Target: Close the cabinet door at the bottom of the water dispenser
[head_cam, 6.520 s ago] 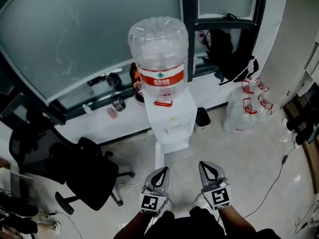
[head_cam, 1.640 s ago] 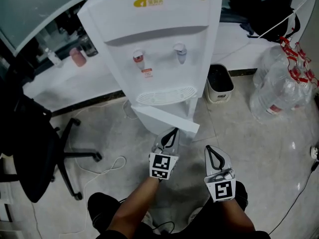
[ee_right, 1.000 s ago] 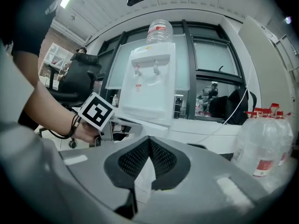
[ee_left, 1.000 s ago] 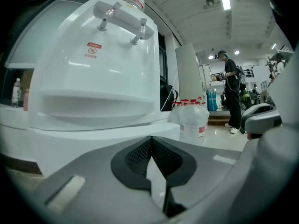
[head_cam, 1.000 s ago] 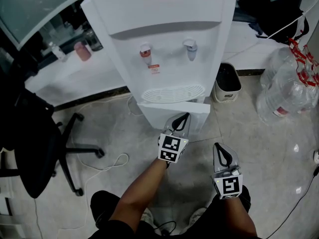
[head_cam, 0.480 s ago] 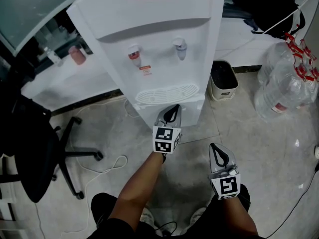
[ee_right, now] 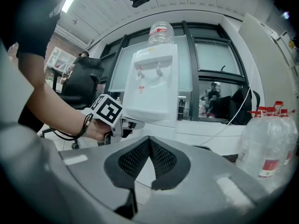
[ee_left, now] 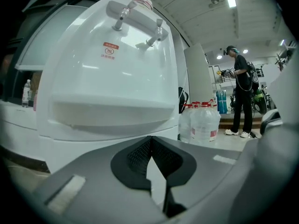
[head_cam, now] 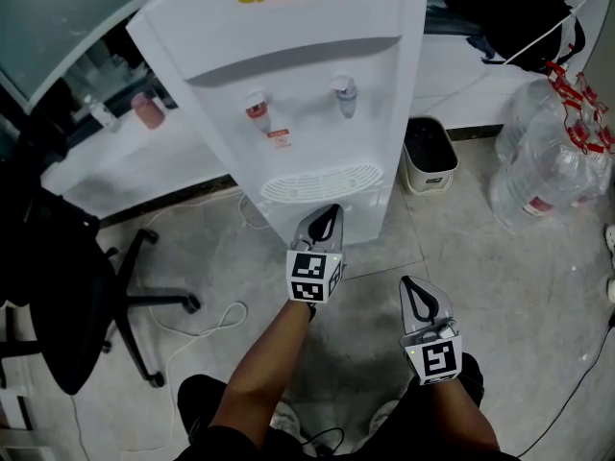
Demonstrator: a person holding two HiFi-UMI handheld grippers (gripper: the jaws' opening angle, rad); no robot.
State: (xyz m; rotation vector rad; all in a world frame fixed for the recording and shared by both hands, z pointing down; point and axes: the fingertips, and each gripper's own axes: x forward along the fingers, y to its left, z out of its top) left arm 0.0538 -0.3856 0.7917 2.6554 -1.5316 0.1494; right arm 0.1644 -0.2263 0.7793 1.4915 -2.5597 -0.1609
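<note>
Floor (head_cam: 480, 257): pale polished tile, office corner.
Water dispenser (head_cam: 317, 84): white, upright. Cabinet door (head_cam: 370, 221) at its base, flush with the front.
Left gripper (head_cam: 330, 211): jaws together, empty, tips at the door.
Right gripper (head_cam: 413, 286): jaws together, empty, over floor front-right of dispenser.
Left of dispenser: office chair (head_cam: 58, 286), loose cable (head_cam: 207, 320).
Right of dispenser: bin (head_cam: 430, 157), water bottles (head_cam: 548, 171).

Water dispenser (head_cam: 307, 113) at far centre, office chair (head_cam: 58, 286) to its left, a bin (head_cam: 430, 157) just right of it, water bottles (head_cam: 548, 171) farther right; left gripper (head_cam: 331, 211) just before its base, right gripper (head_cam: 409, 282) nearer, rightward.
</note>
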